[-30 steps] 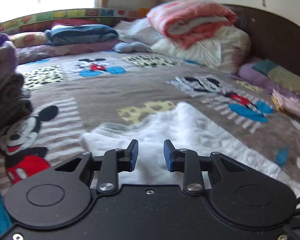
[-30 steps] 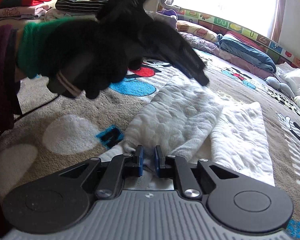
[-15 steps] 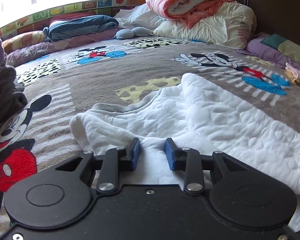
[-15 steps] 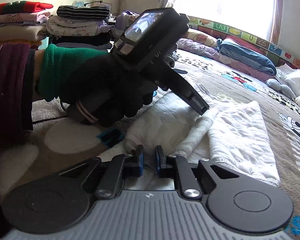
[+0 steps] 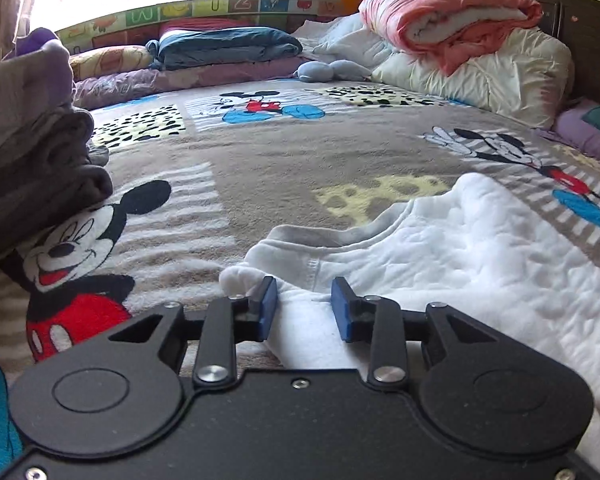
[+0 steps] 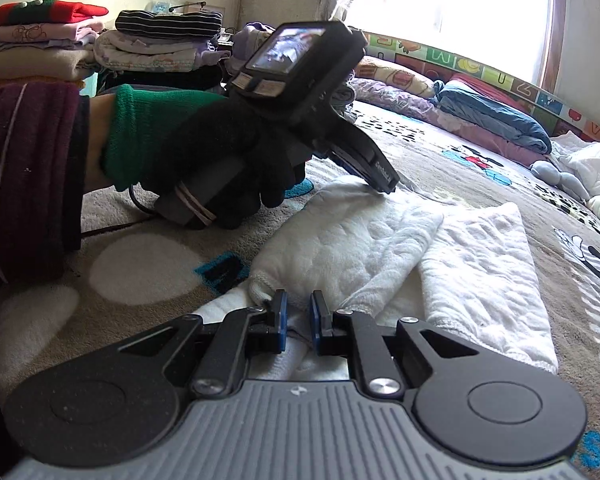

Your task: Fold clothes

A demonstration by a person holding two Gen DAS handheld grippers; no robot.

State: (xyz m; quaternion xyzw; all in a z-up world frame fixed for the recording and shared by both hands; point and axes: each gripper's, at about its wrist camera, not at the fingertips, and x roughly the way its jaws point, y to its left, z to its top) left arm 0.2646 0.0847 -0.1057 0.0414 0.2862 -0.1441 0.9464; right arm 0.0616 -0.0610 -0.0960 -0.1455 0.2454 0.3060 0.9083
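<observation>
A white quilted sweatshirt [image 5: 480, 264] lies on the Mickey Mouse blanket [image 5: 260, 168], partly folded, with a sleeve laid across its body [image 6: 352, 240]. My left gripper [image 5: 304, 304] is open, low over the garment's shoulder near the collar, cloth between its blue pads. In the right wrist view the left gripper, held by a black-gloved hand [image 6: 228, 160], touches the garment's far end. My right gripper [image 6: 298, 316] has a narrow gap between its jaws, with the sweatshirt's near edge in it.
Grey folded clothes [image 5: 32, 160] sit at the left. Piled bedding and a pink-white quilt [image 5: 448, 20] lie by the dark headboard. Stacks of folded clothes [image 6: 100, 48] stand behind the gloved hand. Pillows and a blue blanket [image 6: 496, 120] line the window side.
My left gripper came down and moved left to the garment's shoulder end, staying open. My right gripper held its place at the near edge.
</observation>
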